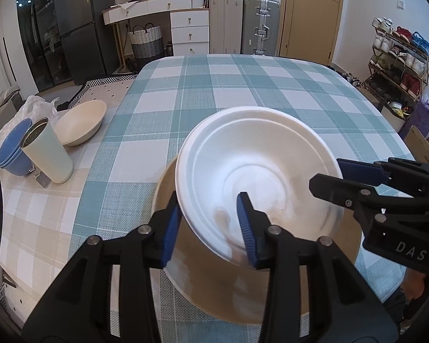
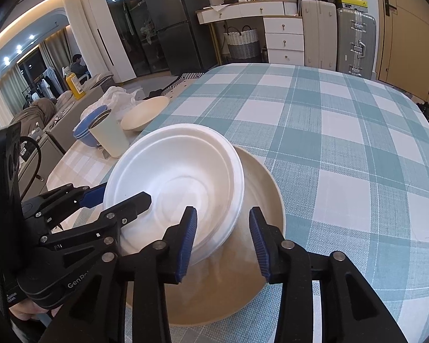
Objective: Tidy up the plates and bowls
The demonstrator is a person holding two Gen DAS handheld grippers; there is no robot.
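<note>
Nearest my left camera, my left gripper (image 1: 211, 225) is straddling the near-left rim of the white bowl (image 1: 257, 171), its blue pads spread, one outside the rim and one inside, not pressing. My right gripper (image 2: 223, 243) is doing the same at the right rim, jaws parted, one pad inside the bowl and the other over the tan plate (image 2: 260, 257). The bowl is sitting tilted inside that plate, which is lying on the checked tablecloth (image 1: 243, 85) near the table's front edge. Far left, a pale cup (image 1: 47, 154), stacked blue bowls (image 1: 11, 151) and a cream bowl (image 1: 83, 121) are standing close together. Suitcases (image 1: 260, 25) are lining the far wall.
</note>
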